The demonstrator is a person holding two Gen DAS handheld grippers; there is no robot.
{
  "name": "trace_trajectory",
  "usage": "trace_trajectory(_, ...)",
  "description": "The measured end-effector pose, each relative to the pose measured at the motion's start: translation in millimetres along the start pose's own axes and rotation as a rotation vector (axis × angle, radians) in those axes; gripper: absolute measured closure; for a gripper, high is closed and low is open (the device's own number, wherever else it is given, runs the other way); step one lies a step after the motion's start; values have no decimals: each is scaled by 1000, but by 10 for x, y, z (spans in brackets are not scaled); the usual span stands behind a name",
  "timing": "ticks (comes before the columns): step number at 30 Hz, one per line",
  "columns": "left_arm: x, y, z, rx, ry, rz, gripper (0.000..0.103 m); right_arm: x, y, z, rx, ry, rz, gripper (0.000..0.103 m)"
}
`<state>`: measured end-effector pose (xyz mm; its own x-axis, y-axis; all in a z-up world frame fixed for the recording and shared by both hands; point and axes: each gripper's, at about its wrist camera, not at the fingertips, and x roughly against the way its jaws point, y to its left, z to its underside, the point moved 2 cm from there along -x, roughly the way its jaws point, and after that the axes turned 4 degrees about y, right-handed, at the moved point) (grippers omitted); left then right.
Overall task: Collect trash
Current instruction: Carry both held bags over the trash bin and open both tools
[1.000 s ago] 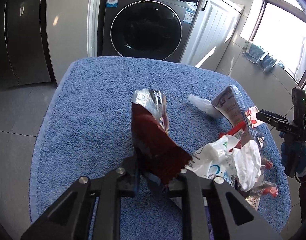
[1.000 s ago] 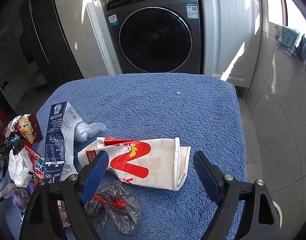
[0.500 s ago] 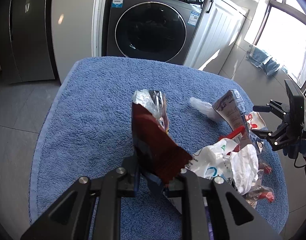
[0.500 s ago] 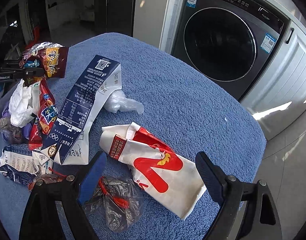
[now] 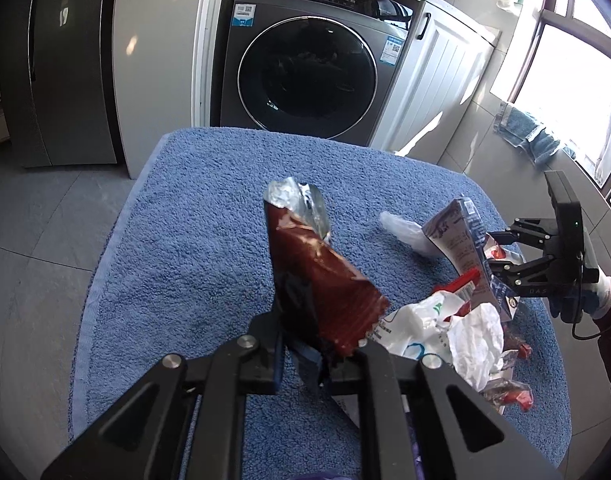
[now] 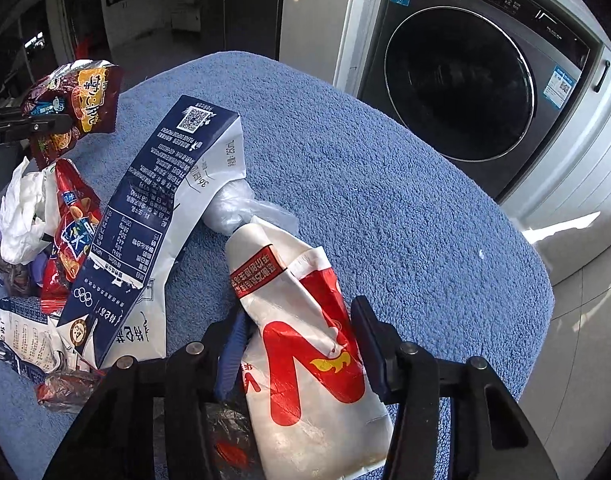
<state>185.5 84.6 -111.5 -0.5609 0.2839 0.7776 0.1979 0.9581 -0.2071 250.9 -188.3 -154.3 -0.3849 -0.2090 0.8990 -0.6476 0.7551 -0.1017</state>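
Note:
My left gripper is shut on a dark red snack bag with a silver torn top and holds it upright above the blue towel. It also shows in the right wrist view. My right gripper has closed around the white paper bag with a big red N; both pads press its sides. A navy and white milk carton lies flattened to its left. A clear plastic wad lies beyond the bag's far end.
A pile of trash lies on the towel's side: white plastic bag, red snack wrappers, a crumpled dark plastic bag. A washing machine and white cabinet stand beyond the table. The towel's edge drops to the tiled floor.
My right gripper moved forward over the white N bag and its jaws closed from wide open onto it. My left gripper kept the snack bag and barely moved.

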Motion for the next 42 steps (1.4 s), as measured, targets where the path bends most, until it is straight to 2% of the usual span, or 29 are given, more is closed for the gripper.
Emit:
trace_trajectory(7, 332, -16, -62, 13, -66, 1, 91, 611, -6, 61, -149, -163, 4, 54)
trace_trajectory(11, 618, -174, -118, -31, -113, 0, 91, 1070, 27, 154, -217, -274, 18, 54)
trace_trajectory(15, 812, -505, -159, -102, -135, 23, 91, 1480, 32, 417, -296, -353, 36, 54)
trace_trajectory(20, 854, -1222, -211, -226, -133, 103, 91, 1808, -115, 950, -416, -381, 105, 54)
trace_trajectory(26, 522, -2434, -185, -402, -55, 236, 91, 2066, -556, 1943, -651, -375, 175, 54)
trace_trajectory(33, -194, -3841, 101, -576, 116, 380, 91, 1925, -1046, 3093, -950, -331, 192, 54)
trace_trajectory(38, -691, -4577, 314, -639, 213, 413, 91, 1726, -1277, 3666, -1113, -321, 171, 54)
trace_trajectory(42, -1052, -4910, 453, -654, 291, 421, 91, 1596, -1360, 4010, -1217, -319, 152, 54)
